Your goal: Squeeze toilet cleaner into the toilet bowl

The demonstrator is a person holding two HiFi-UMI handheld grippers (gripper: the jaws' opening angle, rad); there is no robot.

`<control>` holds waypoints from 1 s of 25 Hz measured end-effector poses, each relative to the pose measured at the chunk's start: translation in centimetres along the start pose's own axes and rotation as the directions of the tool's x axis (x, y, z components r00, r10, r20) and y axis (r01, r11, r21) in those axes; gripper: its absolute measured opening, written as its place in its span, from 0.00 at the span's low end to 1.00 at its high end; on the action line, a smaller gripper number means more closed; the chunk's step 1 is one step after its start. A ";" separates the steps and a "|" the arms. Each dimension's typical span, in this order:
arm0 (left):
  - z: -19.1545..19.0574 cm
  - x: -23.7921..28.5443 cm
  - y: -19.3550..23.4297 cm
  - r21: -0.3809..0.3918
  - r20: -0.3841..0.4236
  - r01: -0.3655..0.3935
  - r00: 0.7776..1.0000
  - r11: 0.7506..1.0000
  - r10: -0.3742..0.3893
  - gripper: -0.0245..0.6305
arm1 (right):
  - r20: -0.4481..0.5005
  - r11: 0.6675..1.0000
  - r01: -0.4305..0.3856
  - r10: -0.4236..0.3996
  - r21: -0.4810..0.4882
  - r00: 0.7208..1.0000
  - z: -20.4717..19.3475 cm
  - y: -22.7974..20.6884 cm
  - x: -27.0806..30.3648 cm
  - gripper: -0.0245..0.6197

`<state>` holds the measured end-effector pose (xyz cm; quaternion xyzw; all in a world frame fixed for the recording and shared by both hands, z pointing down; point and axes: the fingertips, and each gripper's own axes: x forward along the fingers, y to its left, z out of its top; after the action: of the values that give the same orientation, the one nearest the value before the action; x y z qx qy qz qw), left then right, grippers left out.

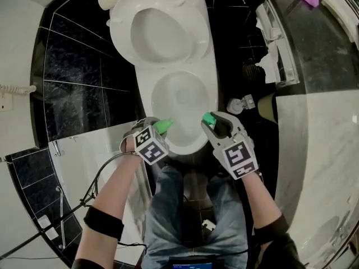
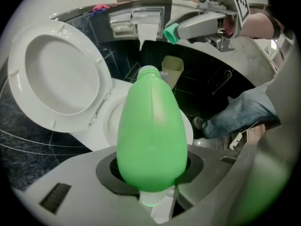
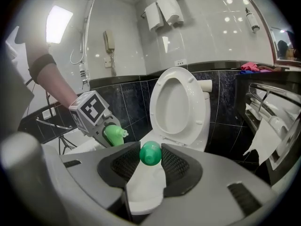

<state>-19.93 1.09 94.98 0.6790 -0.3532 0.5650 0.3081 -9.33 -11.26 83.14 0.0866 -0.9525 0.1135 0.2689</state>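
– Closest in, the left tool (image 2: 150, 171) fills the bottom of its own view. Its jaws are pressed on the fat belly of a bright green, pear-shaped plastic bottle of toilet cleaner (image 2: 150, 135). Why grip so low on the body?

– Probably because that is the soft part. Held there, a tighter pinch should push liquid out, and the neck points away from the tool.

– Is the neck open?

– Yes, the nozzle is bare. The small, round green cap (image 3: 150, 153) sits pinched between the pads of the right tool (image 3: 150, 166), whose jaws are narrow around it. That looks like a way to hold it clear of the pour without setting it down.

– Where is the bottle?

– In the head view it hangs at the front left rim of the white ceramic toilet bowl (image 1: 182, 102), nozzle leaning in toward the water. The cap is at the front right rim, a little apart from the bottle.

– And the white plastic lid (image 1: 160, 35)?

– Tipped up at the back, so the bowl lies open.

– How far along, then?

– I'd say uncapped and aimed, but not yet squeezing, since no stream shows. The nozzle wants to come further over the rim first. Being slick and rounded, the bottle could slip in the jaws or squirt onto the rim or the person's blue jeans (image 1: 185, 217) just below.
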 end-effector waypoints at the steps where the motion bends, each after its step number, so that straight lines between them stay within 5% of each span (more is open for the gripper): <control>1: -0.4 0.7 0.1 0.011 -0.023 0.005 1.000 1.000 -0.005 0.29 | -0.001 1.000 0.002 -0.002 0.003 1.000 -0.5 -0.2 0.2 0.28; 13: -2.5 5.9 0.9 0.095 -0.222 0.063 0.974 0.993 -0.040 0.29 | -0.027 0.997 0.017 -0.015 0.071 1.000 -5.6 -1.5 2.2 0.28; 25: -3.0 8.9 2.3 0.250 -0.351 0.072 0.936 0.965 0.021 0.29 | -0.028 0.995 0.049 -0.046 0.090 0.999 -7.5 -3.5 3.1 0.28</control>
<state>-22.48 1.14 104.33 0.6063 -0.2067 0.7143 0.2819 -7.45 -12.93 91.57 0.1199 -0.9405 0.1513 0.2795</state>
